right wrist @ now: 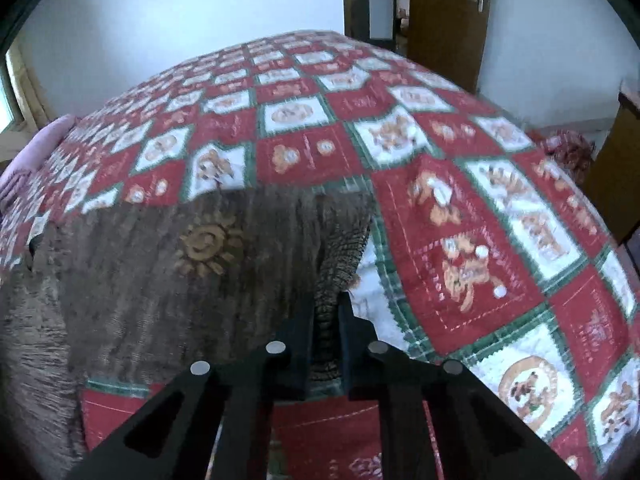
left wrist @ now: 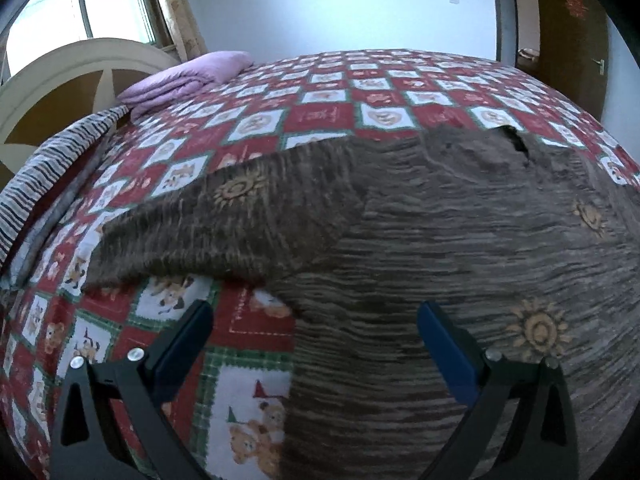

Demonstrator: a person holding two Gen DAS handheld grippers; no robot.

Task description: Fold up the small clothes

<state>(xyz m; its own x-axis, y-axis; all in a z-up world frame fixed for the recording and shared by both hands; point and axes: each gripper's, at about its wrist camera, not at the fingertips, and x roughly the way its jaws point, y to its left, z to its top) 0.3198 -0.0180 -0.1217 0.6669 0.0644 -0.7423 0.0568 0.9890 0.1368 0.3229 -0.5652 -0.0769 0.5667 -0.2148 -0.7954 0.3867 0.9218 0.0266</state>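
Observation:
A brown striped knit sweater (left wrist: 440, 232) with tan sun patterns lies spread on the bed, one sleeve (left wrist: 224, 224) stretched out to the left. My left gripper (left wrist: 316, 320) hovers open over the sweater's lower left edge, nothing between its fingers. In the right wrist view the same sweater (right wrist: 160, 264) fills the left half. My right gripper (right wrist: 326, 308) is shut on the ribbed cuff of the other sleeve (right wrist: 340, 248), and the sleeve is raised off the bed.
The bed carries a red, white and green patchwork bedspread (left wrist: 320, 112) with bear pictures. A folded purple blanket (left wrist: 188, 76) and a striped cloth (left wrist: 52, 168) lie at the far left by the headboard. A wooden door (right wrist: 448, 16) stands beyond the bed.

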